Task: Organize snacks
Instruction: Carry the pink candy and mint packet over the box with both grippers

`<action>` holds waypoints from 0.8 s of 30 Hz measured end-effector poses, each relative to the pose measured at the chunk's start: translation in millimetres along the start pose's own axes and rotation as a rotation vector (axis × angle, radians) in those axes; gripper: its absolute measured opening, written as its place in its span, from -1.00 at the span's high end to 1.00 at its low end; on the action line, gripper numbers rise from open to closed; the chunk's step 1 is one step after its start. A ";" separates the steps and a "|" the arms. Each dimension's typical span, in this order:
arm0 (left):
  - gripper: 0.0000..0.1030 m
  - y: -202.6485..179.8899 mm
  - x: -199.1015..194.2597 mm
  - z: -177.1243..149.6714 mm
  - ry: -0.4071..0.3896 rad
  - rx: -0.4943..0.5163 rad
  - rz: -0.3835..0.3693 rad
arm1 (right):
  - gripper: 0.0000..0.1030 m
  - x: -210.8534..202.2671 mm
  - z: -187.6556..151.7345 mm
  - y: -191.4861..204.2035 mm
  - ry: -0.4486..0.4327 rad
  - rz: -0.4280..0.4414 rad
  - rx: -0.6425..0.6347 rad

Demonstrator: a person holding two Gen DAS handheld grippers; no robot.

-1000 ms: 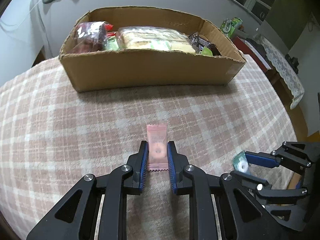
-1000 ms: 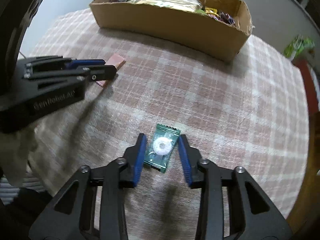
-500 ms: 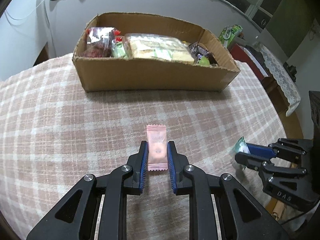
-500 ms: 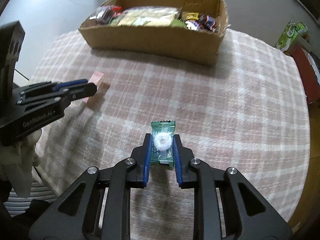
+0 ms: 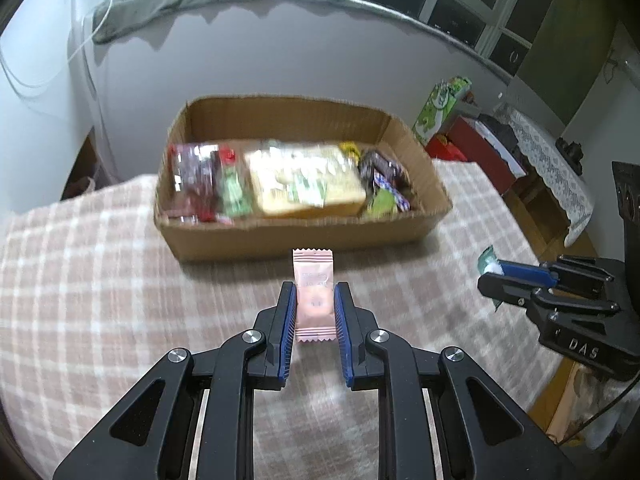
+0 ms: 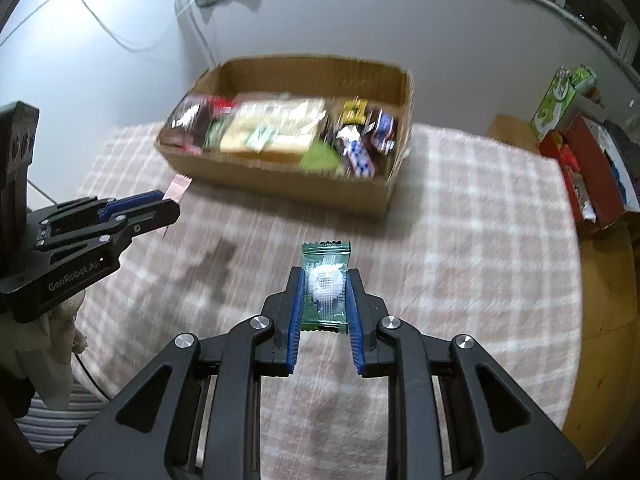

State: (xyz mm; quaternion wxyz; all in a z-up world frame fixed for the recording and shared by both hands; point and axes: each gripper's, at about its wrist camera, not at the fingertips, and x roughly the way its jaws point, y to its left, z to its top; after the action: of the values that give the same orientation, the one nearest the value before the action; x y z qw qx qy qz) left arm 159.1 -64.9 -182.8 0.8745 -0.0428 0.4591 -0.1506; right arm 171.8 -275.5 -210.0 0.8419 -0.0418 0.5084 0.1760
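Observation:
My left gripper (image 5: 314,294) is shut on a pink candy packet (image 5: 313,280), held above the checked tablecloth (image 5: 100,280). A green candy packet (image 6: 326,284) with a white sweet inside is pinched by my right gripper (image 6: 325,280), also lifted off the cloth. Ahead of both stands an open cardboard box (image 5: 280,236) with several snack packs in it. In the left wrist view the right gripper (image 5: 494,276) shows at the right with the green packet (image 5: 487,258) at its tip. In the right wrist view the left gripper (image 6: 168,206) shows at the left, with the pink packet (image 6: 178,186).
The table's right edge (image 6: 576,280) drops to a wooden floor. A red box (image 6: 592,176) and a green carton (image 6: 558,100) stand beyond it. A grey wall and cables rise behind the cardboard box (image 6: 280,188). A person's light sleeve (image 6: 60,332) shows below the left gripper.
The right gripper shut on the green packet and lifted it. Both grippers rose with their packets, and the box interior has come into fuller view.

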 end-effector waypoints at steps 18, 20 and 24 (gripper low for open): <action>0.66 9.6 8.9 55.2 -0.059 0.017 0.006 | 0.60 4.1 74.6 -4.2 -0.080 -0.007 -0.046; 0.66 11.0 13.2 63.1 -0.058 0.016 0.004 | 0.59 8.4 83.2 -4.3 -0.083 -0.006 -0.049; 0.66 16.1 24.7 76.2 -0.054 0.004 0.003 | 0.60 21.8 101.6 -4.5 -0.077 0.002 -0.052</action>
State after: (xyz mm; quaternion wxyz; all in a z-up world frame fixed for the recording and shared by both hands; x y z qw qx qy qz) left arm 238.1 -61.9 -161.9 0.8870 -0.0445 0.4350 -0.1487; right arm 268.0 -248.9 -180.7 0.8594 -0.0563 0.4707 0.1913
